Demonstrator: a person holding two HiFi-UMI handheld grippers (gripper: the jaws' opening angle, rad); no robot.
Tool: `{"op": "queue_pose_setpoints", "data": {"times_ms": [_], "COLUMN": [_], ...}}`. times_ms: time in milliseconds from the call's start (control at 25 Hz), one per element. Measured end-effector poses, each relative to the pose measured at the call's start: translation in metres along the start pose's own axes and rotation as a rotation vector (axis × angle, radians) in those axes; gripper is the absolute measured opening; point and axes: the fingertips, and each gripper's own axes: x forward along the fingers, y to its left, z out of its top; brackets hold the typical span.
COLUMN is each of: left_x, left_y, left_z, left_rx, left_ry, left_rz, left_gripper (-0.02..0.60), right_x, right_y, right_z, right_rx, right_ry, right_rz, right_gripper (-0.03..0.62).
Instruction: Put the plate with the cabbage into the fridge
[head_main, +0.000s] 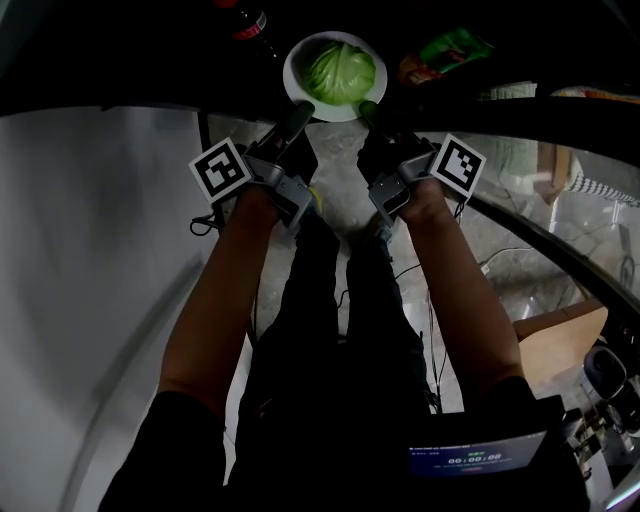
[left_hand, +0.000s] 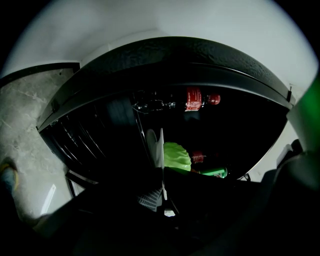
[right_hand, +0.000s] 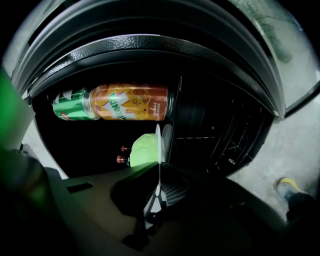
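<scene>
Item: white plate (head_main: 293, 66) bearing cabbage (head_main: 340, 72), held within the fridge (right_hand: 220, 125) mouth; contact with a shelf is not discernible. The rim is pinched at opposite sides by the closed jaws of left gripper (head_main: 298, 114) and right gripper (head_main: 368, 108). Hazard: with uneven release, tilting and cabbage roll-off are judged likely; cans (right_hand: 130, 102) may be struck.

Far left: dark bottle (head_main: 250, 22) with red label and red cap. Far right: orange can (right_hand: 130, 102) and green can (right_hand: 70, 105), set end to end and touching. Two small red-capped bottles (right_hand: 120, 159) close together just beyond them, bodies lost in the dark. Pale veined stone floor (head_main: 345, 185) underfoot. Right: open cardboard box (head_main: 560, 335) on that floor. Near right: dark screen (head_main: 475, 458) showing a row of digits.
</scene>
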Motion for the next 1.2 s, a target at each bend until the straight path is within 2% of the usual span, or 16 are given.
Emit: {"op": "queue_pose_setpoints", "data": {"times_ms": [240,480,880,1200], "left_x": [-0.001,-0.002,-0.001,-0.004], "left_y": [0.0,-0.003,0.004,0.014], "left_z": [-0.001,-0.002,-0.004,-0.004], "left_rx": [-0.05,-0.054,-0.06,-0.069], "left_ry": [-0.04,-0.04,-0.049,-0.063], "left_rz": [-0.001,0.015,0.082,0.071], "left_gripper": [0.012,0.012,0.014,0.015], "right_x": [0.0,0.001,0.001,-0.003], "right_y": [0.001,0.003,0.001,-0.009], "right_z": [0.001,0.002,0.002,0.005], "right_rx": [0.003,0.001,-0.033,-0.059], "right_ry": [-0.009,-0.01,-0.013,-0.026], "right_rz": [0.023,0.032,-0.001,-0.025], "right_gripper": [0.015,0.015,0.017,0.018]}}
